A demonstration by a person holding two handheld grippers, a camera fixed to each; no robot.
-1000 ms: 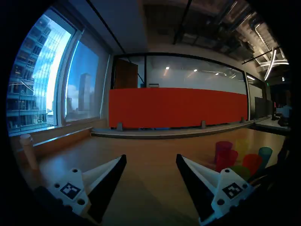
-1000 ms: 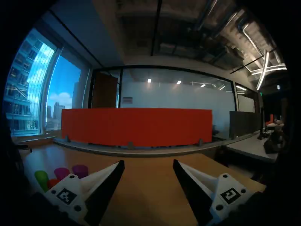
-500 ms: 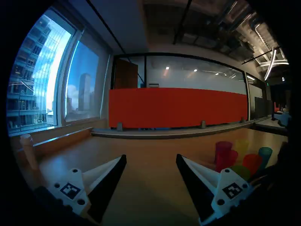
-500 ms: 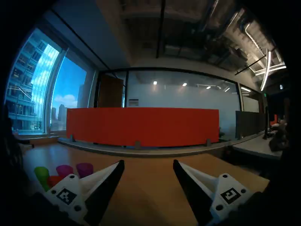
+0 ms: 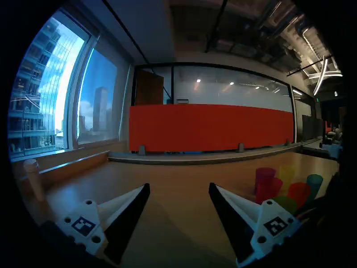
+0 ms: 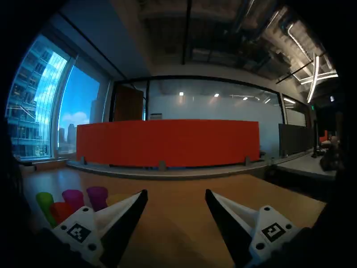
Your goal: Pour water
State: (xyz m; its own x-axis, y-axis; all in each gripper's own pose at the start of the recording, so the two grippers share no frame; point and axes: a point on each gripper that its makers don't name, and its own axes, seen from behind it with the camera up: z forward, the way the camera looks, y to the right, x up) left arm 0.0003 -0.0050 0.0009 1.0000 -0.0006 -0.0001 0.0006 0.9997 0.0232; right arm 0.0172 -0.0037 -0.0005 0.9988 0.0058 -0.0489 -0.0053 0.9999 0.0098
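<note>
The left gripper is held released, its fingers spread wide over the wooden surface, and nothing is gripped between them. A cluster of coloured cups is seen standing on the surface to the right of its right finger and partly hidden behind it. The right gripper is likewise released and empty. In the right gripper view, the cups are located left of the left finger and partly covered by it. A red partition is set along the far edge of the surface. The contents of the cups cannot be determined.
</note>
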